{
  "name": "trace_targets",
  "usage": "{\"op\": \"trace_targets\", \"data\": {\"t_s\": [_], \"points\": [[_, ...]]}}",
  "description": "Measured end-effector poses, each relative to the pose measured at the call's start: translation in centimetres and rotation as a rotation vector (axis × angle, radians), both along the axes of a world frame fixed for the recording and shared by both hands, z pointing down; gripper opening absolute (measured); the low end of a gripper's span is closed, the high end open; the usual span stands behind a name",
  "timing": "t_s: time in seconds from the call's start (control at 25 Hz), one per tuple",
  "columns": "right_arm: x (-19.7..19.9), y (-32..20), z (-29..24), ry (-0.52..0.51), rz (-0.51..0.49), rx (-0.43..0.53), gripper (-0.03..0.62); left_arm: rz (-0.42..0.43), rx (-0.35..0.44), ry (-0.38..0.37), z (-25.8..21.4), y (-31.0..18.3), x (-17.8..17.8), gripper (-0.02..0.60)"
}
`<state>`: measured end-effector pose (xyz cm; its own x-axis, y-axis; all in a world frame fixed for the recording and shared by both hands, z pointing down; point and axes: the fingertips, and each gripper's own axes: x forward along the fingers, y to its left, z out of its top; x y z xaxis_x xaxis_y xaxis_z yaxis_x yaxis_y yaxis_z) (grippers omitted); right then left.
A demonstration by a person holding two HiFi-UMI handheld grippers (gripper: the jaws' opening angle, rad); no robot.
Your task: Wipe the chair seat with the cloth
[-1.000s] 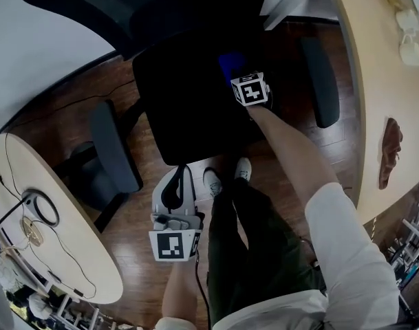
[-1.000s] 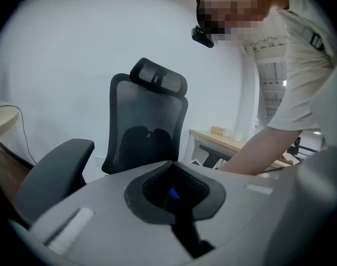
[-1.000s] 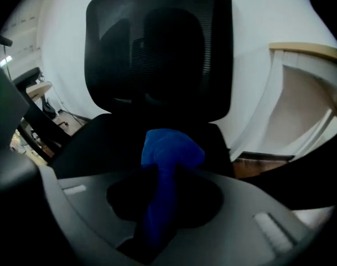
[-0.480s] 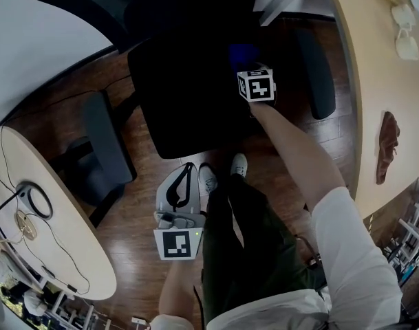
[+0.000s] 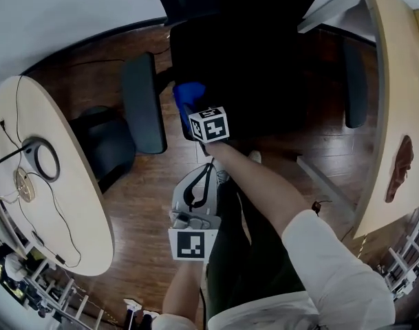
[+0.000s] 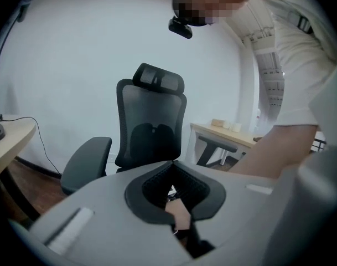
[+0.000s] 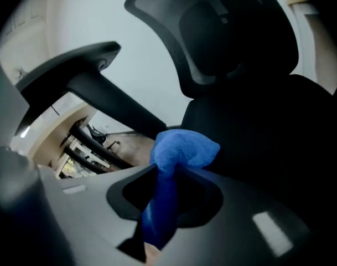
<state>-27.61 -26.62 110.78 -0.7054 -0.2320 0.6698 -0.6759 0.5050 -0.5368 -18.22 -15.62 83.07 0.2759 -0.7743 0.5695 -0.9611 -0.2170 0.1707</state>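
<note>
Now right tongs (image 7: pixel 168 173) pinch blue cloth (image 7: pixel 182 148) at chair seat (image 5: pixel 264 67); left tongs (image 6: pixel 171 162) closed, empty

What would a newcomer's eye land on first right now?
The blue cloth, bright against the black chair seat, is pinched in the right claw at the seat's edge by an armrest. Next, the left claw, shut and empty, is held low beside the person's legs.

- Chair seat (image 5: pixel 264 81): near-black in the head view, surface detail unreadable; backrest cut by the top edge.
- Cloth (image 5: pixel 187 93): lower end hidden behind the right gripper (image 5: pixel 188 110) cube.
- Left table (image 5: pixel 71 205): cut by the frame edge; the small disc (image 5: pixel 22 179) is too small to identify.
- Right table (image 5: pixel 395 81): mostly out of frame; the brown object (image 5: pixel 400 167) cannot be identified.
</note>
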Motion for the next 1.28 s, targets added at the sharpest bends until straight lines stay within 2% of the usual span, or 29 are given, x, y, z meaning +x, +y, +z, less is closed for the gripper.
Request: {"op": "trace_targets", "data": {"t_s": [0.12,0.28,0.44,0.56,0.68,0.76,0.8,0.84,0.92,0.96,1.0,1.08,1.2,1.28], "points": [[-0.1,-0.4,0.8,0.032,-0.031,0.035,0.092,-0.002,0.005,-0.027,1.0,1.1,-1.0,0.025],[4.7,-2.8,1.4,0.089,0.003,0.06,0.092,0.027,0.049,-0.043,0.9,0.8,-0.8,0.025],[13.8,-5.7,2.7,0.186,0.06,0.08,0.092,0.076,0.076,-0.039,0.2,-0.7,0.9,0.025],[22.1,-8.2,3.3,0.279,0.097,0.109,0.092,0.12,0.093,-0.046,-0.1,-1.8,2.7,0.025],[30.5,-10.0,3.2,0.36,0.177,0.117,0.092,0.157,0.095,-0.033,-0.1,-2.2,4.6,0.025],[34.6,-10.7,3.0,0.388,0.232,0.108,0.092,0.18,0.099,-0.031,-0.1,-2.5,5.5,0.025],[35.9,-10.8,2.8,0.394,0.247,0.107,0.092,0.174,0.13,-0.016,-0.4,-2.9,5.8,0.025],[36.7,-11.0,2.7,0.396,0.253,0.109,0.092,0.146,0.202,0.02,-1.2,-3.7,6.2,0.025],[37.0,-11.0,2.5,0.396,0.248,0.12,0.092,0.078,0.372,0.104,-3.5,-5.6,6.9,0.025],[36.8,-11.0,2.3,0.392,0.249,0.124,0.092,0.074,0.398,0.118,-3.8,-5.8,7.1,0.025],[36.3,-10.9,2.1,0.38,0.253,0.128,0.092,0.087,0.374,0.109,-3.5,-5.5,7.2,0.025],[33.6,-10.6,0.7,0.305,0.256,0.141,0.092,0.137,0.234,0.047,-1.4,-3.8,7.0,0.025],[25.0,-7.7,-2.6,0.054,0.18,0.141,0.092,0.141,0.167,0.02,-0.5,-2.4,6.3,0.025],[18.2,-3.9,-3.7,-0.054,0.092,0.127,0.092,0.146,0.1,0.003,0.0,-1.2,5.8,0.025]]}}
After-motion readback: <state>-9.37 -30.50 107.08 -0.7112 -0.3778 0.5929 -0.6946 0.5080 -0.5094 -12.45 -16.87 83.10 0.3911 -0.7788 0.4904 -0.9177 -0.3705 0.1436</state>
